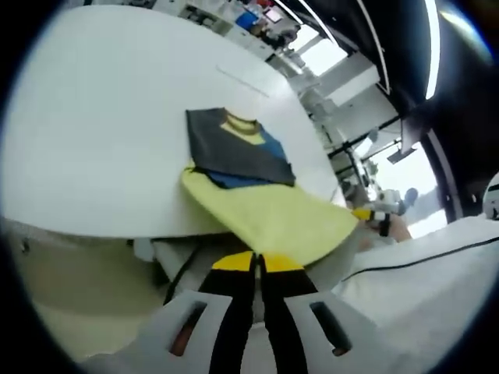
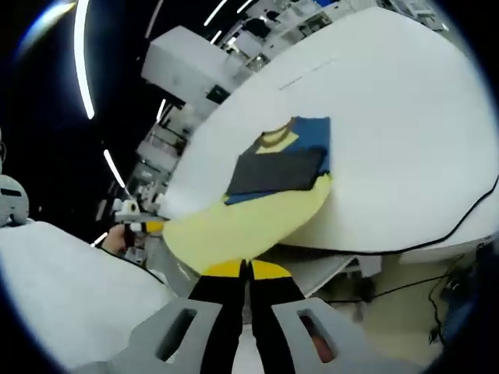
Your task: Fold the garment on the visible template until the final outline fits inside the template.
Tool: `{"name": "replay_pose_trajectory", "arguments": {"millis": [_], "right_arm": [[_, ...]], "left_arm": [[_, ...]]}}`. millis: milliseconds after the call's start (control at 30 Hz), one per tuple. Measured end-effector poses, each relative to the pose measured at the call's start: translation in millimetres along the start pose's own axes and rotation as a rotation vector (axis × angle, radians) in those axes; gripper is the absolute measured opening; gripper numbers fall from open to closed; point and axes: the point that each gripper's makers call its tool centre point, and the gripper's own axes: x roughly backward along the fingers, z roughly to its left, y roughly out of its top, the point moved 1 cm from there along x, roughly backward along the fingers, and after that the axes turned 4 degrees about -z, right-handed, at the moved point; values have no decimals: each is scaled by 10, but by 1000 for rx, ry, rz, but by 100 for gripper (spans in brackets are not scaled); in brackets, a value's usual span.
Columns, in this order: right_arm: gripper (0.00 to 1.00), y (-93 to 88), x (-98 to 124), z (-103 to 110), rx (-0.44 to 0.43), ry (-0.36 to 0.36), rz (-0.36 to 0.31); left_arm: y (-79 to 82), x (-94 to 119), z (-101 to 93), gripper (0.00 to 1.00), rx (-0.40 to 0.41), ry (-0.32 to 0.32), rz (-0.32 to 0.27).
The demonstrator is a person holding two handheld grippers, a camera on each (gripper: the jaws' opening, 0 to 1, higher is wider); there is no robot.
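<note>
1. White table (image 1: 93,132) is seen in both views, with shelving and bright ceiling strip lights behind it; in the right gripper view a black cable hangs along the table's edge (image 2: 437,234).
2. On the table a garment (image 1: 257,195) is spread: its dark grey and blue part with a yellow collar lies flat on the top, while its pale yellow part runs off the table edge toward the grippers. No template outline can be made out under it.
3. In the left gripper view the left gripper (image 1: 257,261) is seen with its jaws pressed together, the lower hem of the yellow cloth lying right at the tips; whether cloth is pinched between them cannot be told.
4. In the right gripper view the right gripper (image 2: 245,267) is likewise seen with jaws closed together just under the yellow hem of the garment (image 2: 265,210); a grip on the cloth cannot be confirmed.
5. The other gripper, with a hand on it, is glimpsed at the edge of each view, beside the cloth's far corner.
</note>
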Motion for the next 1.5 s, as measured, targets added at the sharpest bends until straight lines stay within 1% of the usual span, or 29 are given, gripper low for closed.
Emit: {"name": "replay_pose_trajectory", "arguments": {"millis": [367, 433, 633, 800, 1033, 1333, 1500], "right_arm": [[2, 245, -111, -8, -5, -7, -43], [2, 277, -123, -13, -2, -8, -46], [2, 392, -168, -67, -11, -16, -59], [2, 485, -206, -119, -11, -27, -63], [2, 610, -287, -206, -20, -31, -69], [2, 885, -450, -334, -32, -32, -83], [2, 1016, -531, -388, -23, -34, -81]], "left_arm": [[275, -79, -17, 0, -22, -3, -44], [351, -92, -22, 0, -26, -7, -59], [513, -156, -9, 0, -27, -7, -83], [630, -226, 16, 0, -32, 0, -91], [771, -331, 97, 0, -33, 13, -94], [961, -468, 229, 0, -14, 26, -101], [1088, -541, 281, 0, -12, 27, -105]]}}
